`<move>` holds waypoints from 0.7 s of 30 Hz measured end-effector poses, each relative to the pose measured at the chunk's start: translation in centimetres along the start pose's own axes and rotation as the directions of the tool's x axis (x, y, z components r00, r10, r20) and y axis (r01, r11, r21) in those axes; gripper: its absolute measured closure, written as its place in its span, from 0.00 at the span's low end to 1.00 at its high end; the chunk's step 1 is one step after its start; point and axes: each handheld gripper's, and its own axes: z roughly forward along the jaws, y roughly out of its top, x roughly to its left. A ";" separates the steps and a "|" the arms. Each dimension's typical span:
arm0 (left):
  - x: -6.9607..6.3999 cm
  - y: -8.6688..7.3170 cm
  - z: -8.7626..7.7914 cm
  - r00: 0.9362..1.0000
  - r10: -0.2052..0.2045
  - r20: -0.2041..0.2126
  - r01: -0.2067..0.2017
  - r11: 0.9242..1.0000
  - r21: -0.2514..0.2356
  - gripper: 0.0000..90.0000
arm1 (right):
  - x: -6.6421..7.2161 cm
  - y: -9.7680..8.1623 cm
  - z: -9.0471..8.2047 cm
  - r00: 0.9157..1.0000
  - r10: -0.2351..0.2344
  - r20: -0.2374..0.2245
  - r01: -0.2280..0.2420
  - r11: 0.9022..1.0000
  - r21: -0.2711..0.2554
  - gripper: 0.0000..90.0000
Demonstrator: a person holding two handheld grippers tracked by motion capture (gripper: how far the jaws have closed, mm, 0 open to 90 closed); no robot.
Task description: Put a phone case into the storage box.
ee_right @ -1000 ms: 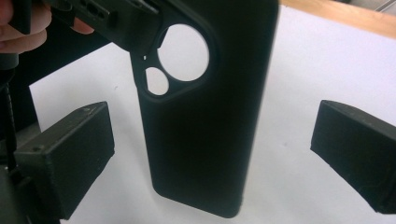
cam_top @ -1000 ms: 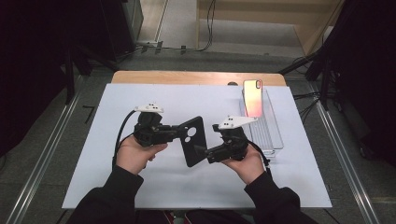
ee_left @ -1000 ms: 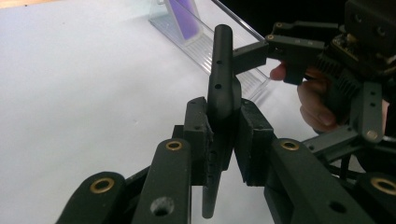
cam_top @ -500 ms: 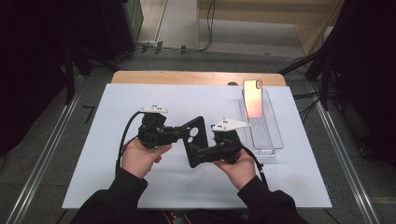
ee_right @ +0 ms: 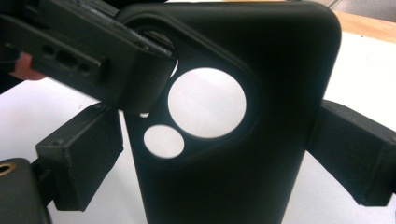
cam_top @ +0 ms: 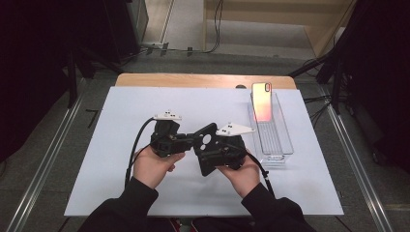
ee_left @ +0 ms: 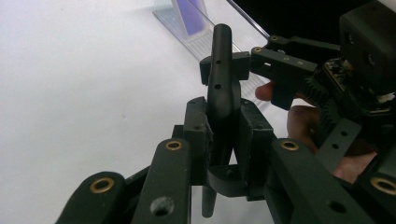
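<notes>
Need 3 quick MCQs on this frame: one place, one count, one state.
1. Where is the phone?
A. flat on the white mat
B. propped in the clear tray
C. inside the case

2. How many round holes show in the black phone case?
A. one
B. two
C. four

3. How is the left gripper?
A. open, clear of the case
B. shut on the case's edge
C. shut on a cable

Key:
1 B, it leans in the tray's far end.
2 B, one large and one small hole.
3 B, its pads press both faces of the case.
</notes>
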 end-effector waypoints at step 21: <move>0.3 0.5 -1.7 0.998 0.004 0.057 0.000 0.997 -0.071 0.57 | -1.4 0.3 -0.9 1.000 -0.001 0.016 0.001 1.000 -0.003 0.14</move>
